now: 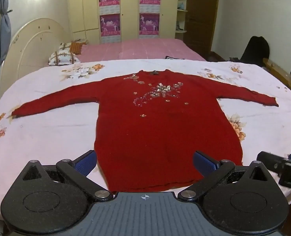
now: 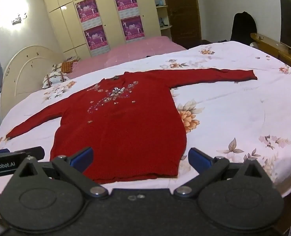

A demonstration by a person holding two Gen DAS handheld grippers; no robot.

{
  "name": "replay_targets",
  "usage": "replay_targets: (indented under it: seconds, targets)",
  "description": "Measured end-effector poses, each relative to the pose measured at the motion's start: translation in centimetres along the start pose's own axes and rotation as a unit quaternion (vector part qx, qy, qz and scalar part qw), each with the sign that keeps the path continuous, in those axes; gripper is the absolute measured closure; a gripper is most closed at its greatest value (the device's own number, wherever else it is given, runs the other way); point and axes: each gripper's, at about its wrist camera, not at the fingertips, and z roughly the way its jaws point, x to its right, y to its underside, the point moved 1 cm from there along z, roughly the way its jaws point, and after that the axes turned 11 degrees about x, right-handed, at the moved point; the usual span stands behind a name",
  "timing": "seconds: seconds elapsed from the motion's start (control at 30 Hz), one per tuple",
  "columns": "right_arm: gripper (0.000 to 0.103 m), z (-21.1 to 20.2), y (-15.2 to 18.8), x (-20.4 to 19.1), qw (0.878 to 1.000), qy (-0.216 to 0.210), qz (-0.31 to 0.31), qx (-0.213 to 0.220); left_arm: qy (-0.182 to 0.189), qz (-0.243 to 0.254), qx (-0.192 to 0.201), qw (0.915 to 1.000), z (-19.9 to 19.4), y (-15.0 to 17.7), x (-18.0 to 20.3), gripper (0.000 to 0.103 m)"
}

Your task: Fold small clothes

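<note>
Look past your work and you have a floral bedsheet (image 1: pixel 47 129) underneath, a pink bed (image 1: pixel 137 49) at twelve o'clock, patterned pillows (image 1: pixel 63 58) and a cream headboard (image 1: pixel 33 45) at ten, a poster-covered wardrobe (image 1: pixel 125 9) behind, and a dark chair (image 1: pixel 255 49) at two.

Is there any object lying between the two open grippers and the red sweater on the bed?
Nothing visible stands in the way. The red sweater lies flat on the floral bedsheet, sleeves spread out. The left gripper and right gripper are both open at its hem, with only bare fabric and sheet in front.
</note>
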Motion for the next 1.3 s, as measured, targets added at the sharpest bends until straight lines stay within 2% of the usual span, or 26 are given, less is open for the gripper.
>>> replay_targets:
  seconds: [0.17,1.3]
  targets:
    - [0.001,0.6,0.1,-0.5,1.000,0.003,-0.013,-0.006,0.007,-0.001,-0.017,0.9998,1.0,-0.1,-0.3,0.000]
    - [0.001,1.5,0.9,-0.3,1.000,0.003,-0.007,-0.020,0.003,-0.004,-0.023,0.9997,1.6,0.4,-0.4,0.000]
